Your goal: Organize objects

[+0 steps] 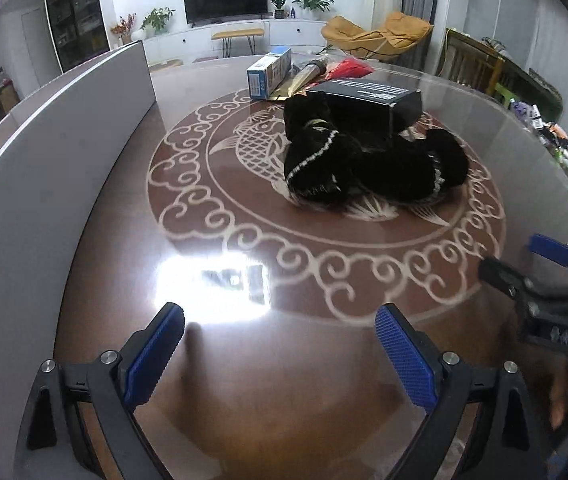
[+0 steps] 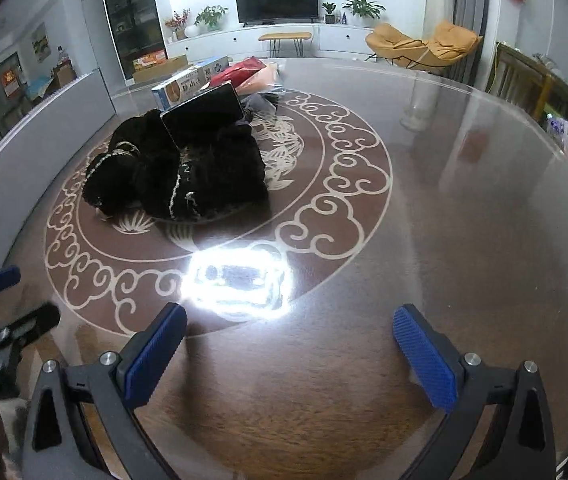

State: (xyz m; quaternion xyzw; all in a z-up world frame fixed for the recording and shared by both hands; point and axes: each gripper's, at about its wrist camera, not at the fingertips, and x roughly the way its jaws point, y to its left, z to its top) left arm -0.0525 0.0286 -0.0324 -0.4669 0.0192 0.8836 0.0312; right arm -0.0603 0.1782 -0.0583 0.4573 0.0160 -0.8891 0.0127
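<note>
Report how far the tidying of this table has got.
Nothing looks done: the black fuzzy garment lies crumpled mid-table, with the black box, the blue-and-white box and the red bag bunched behind it. Nothing is in hand: the left tongs and right tongs are open and empty over bare tabletop. All the sorting is left.

Both tools [image 1: 279, 320] [image 2: 290, 322] agape, empty.
</note>
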